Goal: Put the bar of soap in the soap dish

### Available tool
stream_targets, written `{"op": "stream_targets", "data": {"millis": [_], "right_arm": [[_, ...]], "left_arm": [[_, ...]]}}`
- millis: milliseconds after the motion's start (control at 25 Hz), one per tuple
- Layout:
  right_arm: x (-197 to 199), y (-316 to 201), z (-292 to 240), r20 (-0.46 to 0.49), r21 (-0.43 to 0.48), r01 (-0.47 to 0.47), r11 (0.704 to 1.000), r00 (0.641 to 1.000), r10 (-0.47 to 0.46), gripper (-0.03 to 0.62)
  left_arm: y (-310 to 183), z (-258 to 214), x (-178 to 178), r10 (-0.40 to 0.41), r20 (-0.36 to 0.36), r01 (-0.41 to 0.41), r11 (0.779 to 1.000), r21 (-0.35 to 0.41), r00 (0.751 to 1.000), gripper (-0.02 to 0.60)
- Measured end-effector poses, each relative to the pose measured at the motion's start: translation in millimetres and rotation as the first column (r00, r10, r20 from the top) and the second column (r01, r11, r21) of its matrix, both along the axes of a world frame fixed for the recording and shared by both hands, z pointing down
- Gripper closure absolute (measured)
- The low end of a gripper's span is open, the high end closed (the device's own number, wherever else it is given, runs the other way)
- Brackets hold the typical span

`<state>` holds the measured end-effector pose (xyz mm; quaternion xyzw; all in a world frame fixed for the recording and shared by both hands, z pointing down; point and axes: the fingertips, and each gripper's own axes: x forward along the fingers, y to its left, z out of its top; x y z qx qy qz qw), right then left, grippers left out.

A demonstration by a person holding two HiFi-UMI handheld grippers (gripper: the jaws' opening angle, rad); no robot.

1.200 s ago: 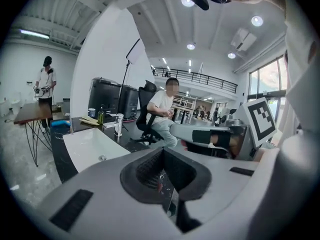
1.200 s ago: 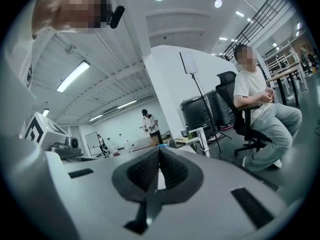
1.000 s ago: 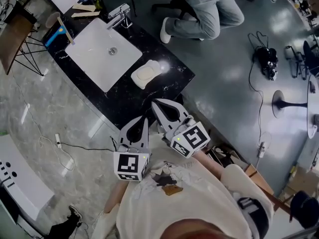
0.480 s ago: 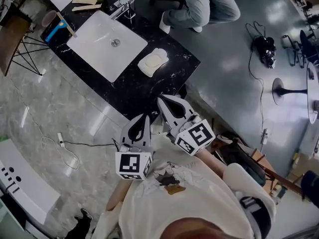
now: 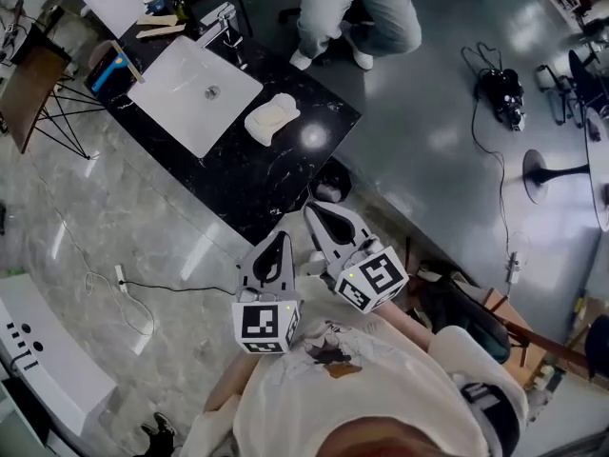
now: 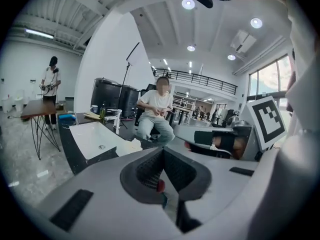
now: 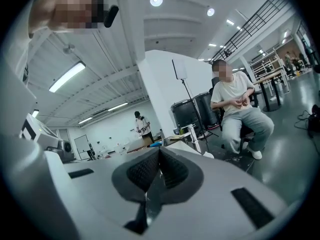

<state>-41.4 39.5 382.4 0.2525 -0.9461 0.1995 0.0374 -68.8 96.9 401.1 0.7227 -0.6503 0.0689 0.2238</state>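
Observation:
A pale bar of soap (image 5: 273, 117) lies in a white soap dish (image 5: 257, 129) on the black counter (image 5: 276, 174), right of the white sink (image 5: 186, 93). In the left gripper view the dish (image 6: 131, 145) shows beyond the jaw tips, beside the sink (image 6: 95, 139). My left gripper (image 5: 283, 237) (image 6: 162, 149) is shut and empty, held close to my chest just off the counter's near corner. Beside it, my right gripper (image 5: 314, 208) (image 7: 160, 149) is also shut with nothing in it. Both stand well short of the soap.
A chrome faucet (image 5: 221, 19) stands behind the sink, with a blue item (image 5: 107, 69) at the counter's far left. A seated person (image 5: 357, 12) is beyond the counter. A trestle table (image 5: 29, 74) stands at left; cables (image 5: 105, 284) lie on the floor.
Both grippers have drawn back from the counter, still shut and empty. The counter and soap dish now sit farther from the jaw tips, up and to the left.

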Motion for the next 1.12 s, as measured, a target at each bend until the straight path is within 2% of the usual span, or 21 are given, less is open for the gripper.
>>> {"op": "stream_targets", "data": {"millis": [160,360,640,1120], "right_arm": [[41,15,-7,0.006,0.015,-0.04,0.999,0.999,0.04,0.588],[76,31,-11,0.013,0.015,-0.076,0.997,0.997,0.076,0.588],[75,42,-11,0.013,0.006,-0.107,0.994,0.994,0.107,0.588],[48,64,-8,0.009,0.014,-0.084,0.996,0.996,0.084,0.588]], "left_arm": [[6,-17,49,0.05,0.023,-0.051,0.998,0.049,0.998,0.575],[25,-22,73,0.044,-0.006,-0.043,0.998,0.047,0.999,0.575],[33,-26,71,0.1,0.013,-0.101,0.994,0.038,0.995,0.575],[57,-21,44,0.078,0.002,-0.078,0.996,0.032,0.997,0.575]]}}
